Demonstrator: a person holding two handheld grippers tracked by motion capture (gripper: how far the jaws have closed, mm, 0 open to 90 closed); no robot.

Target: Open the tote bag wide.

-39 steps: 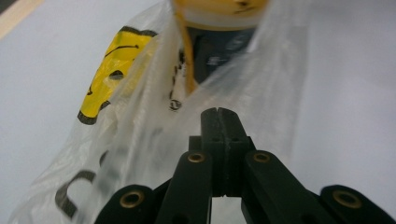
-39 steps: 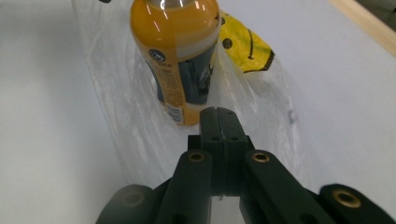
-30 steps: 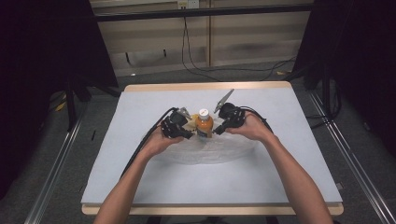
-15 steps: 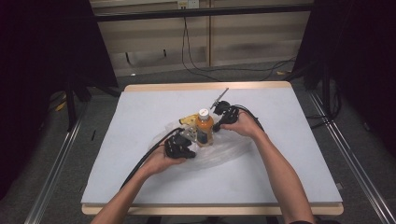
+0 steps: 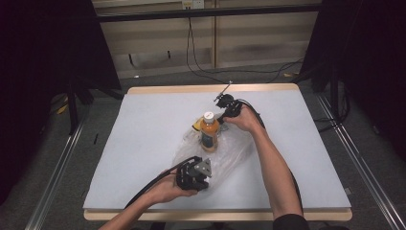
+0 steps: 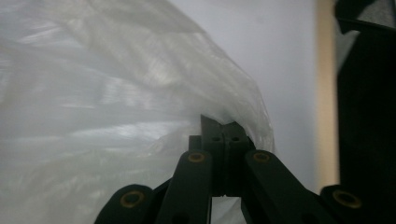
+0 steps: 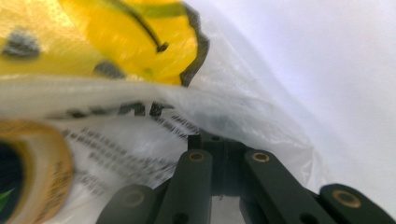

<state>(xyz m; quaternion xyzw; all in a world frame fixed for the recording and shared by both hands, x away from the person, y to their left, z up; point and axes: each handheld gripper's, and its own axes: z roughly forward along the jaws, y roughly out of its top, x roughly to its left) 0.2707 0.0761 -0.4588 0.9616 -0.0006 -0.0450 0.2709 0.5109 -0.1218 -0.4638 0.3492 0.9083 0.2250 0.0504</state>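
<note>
- The plastic bag (image 5: pixel 230 155) I'm working with is clear and crinkled, lying spread on the pale table, with black printing on one side (image 7: pixel 116 140). It runs from near the front edge back toward the middle.
- The bottle (image 5: pixel 209 132) stands upright at the bag's far end, orange with a white cap.
- A yellow packet (image 7: pixel 112 42) lies just behind the bottle, seen through the plastic.

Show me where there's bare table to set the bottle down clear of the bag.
Free: the wide left half of the table, the far strip behind the bottle, and the right edge beyond the right forearm. Crowded: the middle, where the plastic bag spreads between left gripper and right gripper.
</note>
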